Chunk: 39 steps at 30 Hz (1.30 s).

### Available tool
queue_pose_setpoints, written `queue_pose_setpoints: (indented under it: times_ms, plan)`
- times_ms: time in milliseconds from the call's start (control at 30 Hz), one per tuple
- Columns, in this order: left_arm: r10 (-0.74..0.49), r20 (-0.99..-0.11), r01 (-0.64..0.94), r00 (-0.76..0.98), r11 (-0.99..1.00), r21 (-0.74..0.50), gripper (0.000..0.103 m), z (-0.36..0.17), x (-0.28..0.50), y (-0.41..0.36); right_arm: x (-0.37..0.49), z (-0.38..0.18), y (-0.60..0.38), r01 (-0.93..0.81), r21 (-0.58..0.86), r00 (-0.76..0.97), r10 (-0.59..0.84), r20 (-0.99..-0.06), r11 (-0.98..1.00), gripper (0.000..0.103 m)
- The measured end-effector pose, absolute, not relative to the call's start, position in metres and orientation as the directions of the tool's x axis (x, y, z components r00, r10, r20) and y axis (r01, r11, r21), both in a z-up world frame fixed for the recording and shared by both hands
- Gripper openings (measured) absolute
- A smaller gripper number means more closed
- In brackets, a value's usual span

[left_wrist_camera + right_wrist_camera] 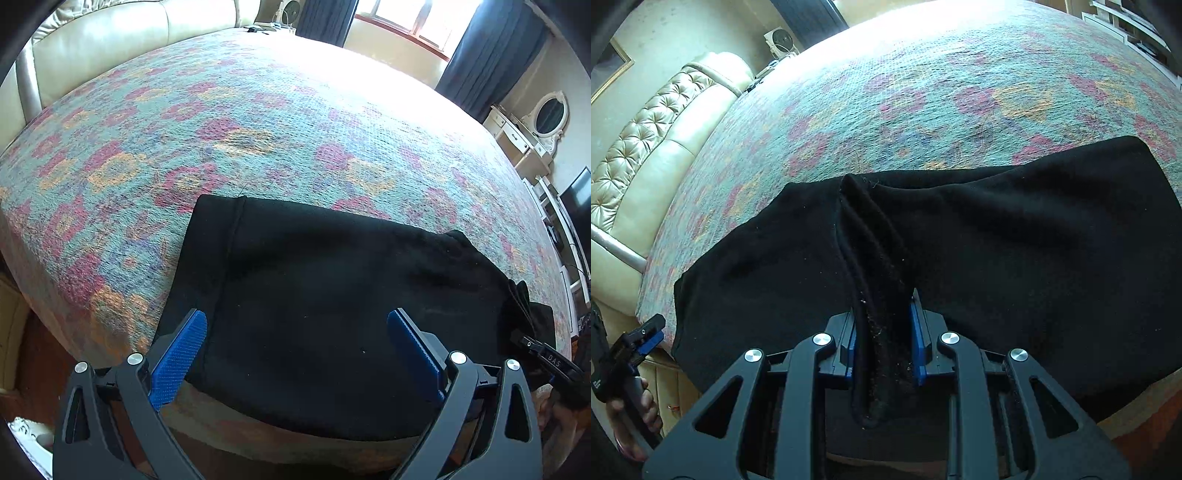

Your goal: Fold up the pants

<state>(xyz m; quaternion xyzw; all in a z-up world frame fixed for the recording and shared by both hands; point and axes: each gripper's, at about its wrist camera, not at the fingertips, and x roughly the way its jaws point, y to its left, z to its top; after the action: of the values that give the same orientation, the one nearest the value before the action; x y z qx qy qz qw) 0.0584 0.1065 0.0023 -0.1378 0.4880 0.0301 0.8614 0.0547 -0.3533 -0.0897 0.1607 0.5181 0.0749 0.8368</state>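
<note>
Black pants point(314, 302) lie partly folded near the front edge of a bed with a flowered cover point(258, 129). My left gripper point(295, 332) is open above the pants' near edge, its blue pads point(181, 354) wide apart and empty. My right gripper point(882, 332) is shut on a bunched fold of the pants point(882, 280) and holds that edge. The rest of the pants point(1034, 240) spread flat to either side. The right gripper shows at the far right of the left wrist view point(546, 360); the left gripper shows at the far left of the right wrist view point(642, 339).
A cream leather headboard point(110, 40) runs along the bed's far left side point(639, 155). A window with dark curtains point(491, 48) is behind the bed. A white dresser with a mirror point(532, 129) stands at the right. The bed's front edge point(258, 439) is just below the pants.
</note>
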Motion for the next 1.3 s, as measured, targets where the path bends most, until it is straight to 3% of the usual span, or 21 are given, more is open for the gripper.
queue_pose_setpoints:
  times_ms: [433, 800, 1100, 1300]
  plan:
    - [-0.091, -0.859, -0.173, 0.504, 0.964, -0.204, 0.097, 0.0, 0.06, 0.101, 0.049, -0.09, -0.319, -0.037, 0.126, 0.47, 0.129, -0.873, 0.991, 0.023]
    - [-0.086, -0.865, -0.169, 0.494, 0.967, -0.193, 0.097, -0.002, 0.061, 0.099, 0.041, -0.096, -0.287, -0.107, -0.009, 0.506, 0.047, -0.861, 0.994, 0.034]
    - [-0.096, -0.872, -0.172, 0.481, 0.964, -0.201, 0.097, -0.004, 0.062, 0.099, 0.037, -0.097, -0.276, -0.14, -0.016, 0.519, 0.06, -0.853, 0.99, 0.046]
    - [-0.104, -0.873, -0.178, 0.477, 0.961, -0.212, 0.097, -0.005, 0.062, 0.101, 0.025, -0.076, -0.265, -0.253, 0.117, 0.507, 0.234, -0.829, 0.96, 0.055]
